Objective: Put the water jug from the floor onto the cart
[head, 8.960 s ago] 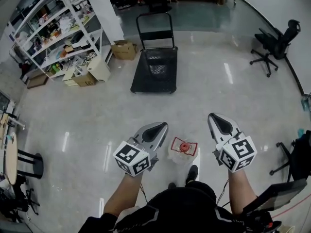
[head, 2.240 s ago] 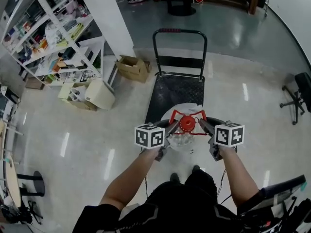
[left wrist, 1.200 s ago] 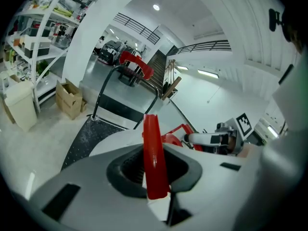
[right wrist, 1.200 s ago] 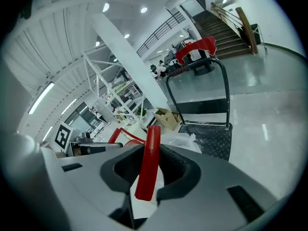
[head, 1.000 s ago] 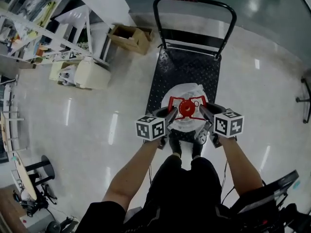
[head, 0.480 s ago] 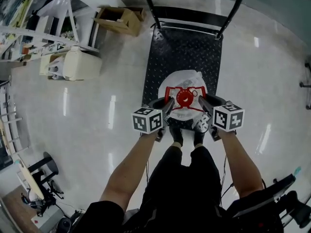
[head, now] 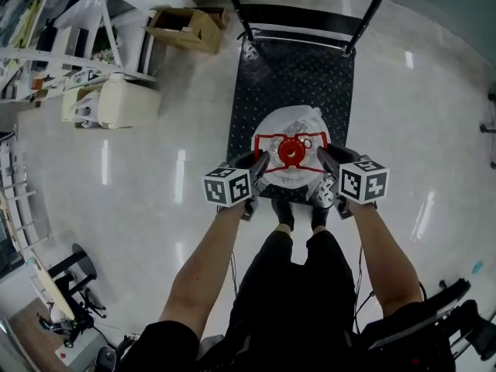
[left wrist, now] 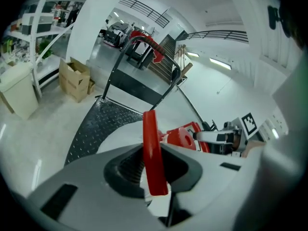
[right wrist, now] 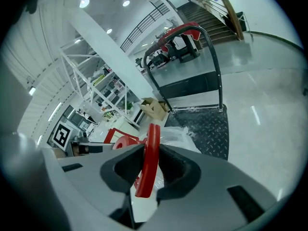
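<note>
At the near edge of the cart (head: 293, 76) deck, the water jug (head: 298, 118) is seen from above. Its base is hidden, so contact with the deck cannot be told. Its red handle frame (head: 271, 136) is clamped by the left gripper (head: 259, 163) and right gripper (head: 322, 158), the part-closed grip confirmed only in the gripper views. The push bar (right wrist: 192, 29) is cut off in the head view and whole in the gripper views.

I read no word, number or brand here. Only black-and-white square markers (head: 226, 187) stand on the cubes behind the left gripper (head: 258, 163) and right gripper (head: 325, 158).
</note>
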Tool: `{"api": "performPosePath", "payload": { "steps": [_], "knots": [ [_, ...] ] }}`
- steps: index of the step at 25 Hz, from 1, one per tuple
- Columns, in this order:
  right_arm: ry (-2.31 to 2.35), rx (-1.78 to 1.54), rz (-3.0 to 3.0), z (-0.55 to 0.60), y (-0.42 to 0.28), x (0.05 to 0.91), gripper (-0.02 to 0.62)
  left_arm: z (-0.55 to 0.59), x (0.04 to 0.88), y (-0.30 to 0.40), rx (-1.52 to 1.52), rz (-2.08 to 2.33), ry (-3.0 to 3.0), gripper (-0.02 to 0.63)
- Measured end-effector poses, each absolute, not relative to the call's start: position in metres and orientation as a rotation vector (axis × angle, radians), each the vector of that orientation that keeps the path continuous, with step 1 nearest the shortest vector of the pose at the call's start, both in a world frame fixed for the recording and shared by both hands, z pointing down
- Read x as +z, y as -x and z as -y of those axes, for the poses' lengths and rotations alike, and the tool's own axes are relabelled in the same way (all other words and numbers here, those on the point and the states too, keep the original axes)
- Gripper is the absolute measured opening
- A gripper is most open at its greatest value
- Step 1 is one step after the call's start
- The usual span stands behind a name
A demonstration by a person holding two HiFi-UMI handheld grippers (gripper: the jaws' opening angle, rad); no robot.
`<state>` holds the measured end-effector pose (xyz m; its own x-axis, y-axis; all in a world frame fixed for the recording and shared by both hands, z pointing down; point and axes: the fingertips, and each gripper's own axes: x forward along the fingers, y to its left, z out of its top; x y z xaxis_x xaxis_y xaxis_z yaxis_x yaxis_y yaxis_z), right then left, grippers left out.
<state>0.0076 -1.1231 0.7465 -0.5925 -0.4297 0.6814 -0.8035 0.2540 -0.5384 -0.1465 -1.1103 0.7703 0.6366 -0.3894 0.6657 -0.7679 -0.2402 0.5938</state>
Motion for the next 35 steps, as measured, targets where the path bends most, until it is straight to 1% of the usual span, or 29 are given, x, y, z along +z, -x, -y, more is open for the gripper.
{"api": "performPosePath", "payload": {
  "steps": [4, 7, 9, 11, 14, 20, 24, 26, 27, 29, 30, 32, 35],
  "knots": [
    [-1.082, 1.254, 2.152, 1.118, -0.004, 0.740, 0.092, 1.105, 0.764, 0.150, 0.437, 0.925, -1.835, 0.059],
    [-1.123, 1.193, 2.174, 1.124, -0.011, 0.731, 0.112, 1.104, 0.760, 0.160, 0.484, 0.960, -1.868, 0.129],
    [-1.141, 1.135, 2.192, 1.130, -0.018, 0.720, 0.112, 1.112, 0.751, 0.171, 0.473, 1.016, -1.887, 0.145],
    [-1.156, 1.095, 2.212, 1.130, -0.023, 0.705, 0.113, 1.116, 0.731, 0.176, 0.447, 1.063, -1.931, 0.146],
    [-1.196, 1.023, 2.256, 1.129, -0.030, 0.670, 0.112, 1.120, 0.685, 0.168, 0.421, 1.101, -2.045, 0.146],
    [-1.268, 0.916, 2.405, 1.126, -0.042, 0.575, 0.110, 1.118, 0.565, 0.124, 0.270, 1.086, -2.287, 0.144],
    [-1.315, 0.815, 2.489, 1.122, -0.054, 0.516, 0.109, 1.109, 0.499, 0.100, 0.197, 1.092, -2.400, 0.144],
    [-1.320, 0.743, 2.537, 1.121, -0.055, 0.484, 0.079, 1.109, 0.469, 0.096, 0.155, 1.095, -2.439, 0.135],
    [-1.321, 0.710, 2.559, 1.119, -0.055, 0.468, 0.065, 1.108, 0.455, 0.095, 0.136, 1.091, -2.459, 0.119],
    [-1.316, 0.660, 2.596, 1.113, -0.055, 0.441, 0.061, 1.104, 0.429, 0.091, 0.099, 1.082, -2.500, 0.114],
    [-1.313, 0.641, 2.607, 1.110, -0.055, 0.431, 0.060, 1.102, 0.418, 0.089, 0.084, 1.083, -2.520, 0.091],
    [-1.316, 0.617, 2.610, 1.104, -0.058, 0.418, 0.036, 1.096, 0.399, 0.083, 0.065, 1.088, -2.560, 0.003],
    [-1.340, 0.587, 2.590, 1.098, -0.066, 0.408, 0.003, 1.089, 0.384, 0.070, 0.063, 1.082, -2.597, 0.002]
  ]
}}
